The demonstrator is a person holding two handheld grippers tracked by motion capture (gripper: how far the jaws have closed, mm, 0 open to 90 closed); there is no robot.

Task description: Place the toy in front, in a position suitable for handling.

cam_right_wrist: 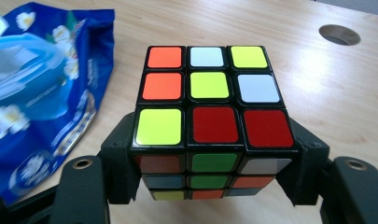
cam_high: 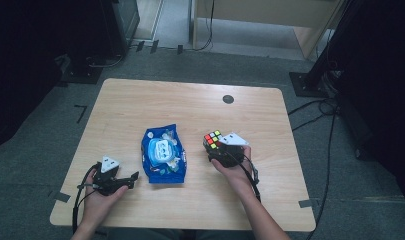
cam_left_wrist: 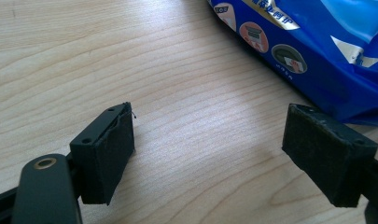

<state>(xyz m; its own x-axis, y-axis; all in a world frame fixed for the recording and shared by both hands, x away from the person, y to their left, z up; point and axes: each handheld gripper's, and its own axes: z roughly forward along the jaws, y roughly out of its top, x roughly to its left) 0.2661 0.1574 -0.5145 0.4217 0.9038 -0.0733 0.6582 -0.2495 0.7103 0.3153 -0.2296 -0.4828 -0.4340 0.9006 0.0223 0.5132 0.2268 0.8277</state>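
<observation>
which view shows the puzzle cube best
The right gripper view: the puzzle cube sits close up between the right gripper's jaws, its top stickers and front face clear. The high view shows the cube small, partly behind the gripper.

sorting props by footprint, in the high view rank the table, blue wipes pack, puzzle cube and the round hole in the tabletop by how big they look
1. table
2. blue wipes pack
3. puzzle cube, held by the right gripper
4. round hole, smallest
</observation>
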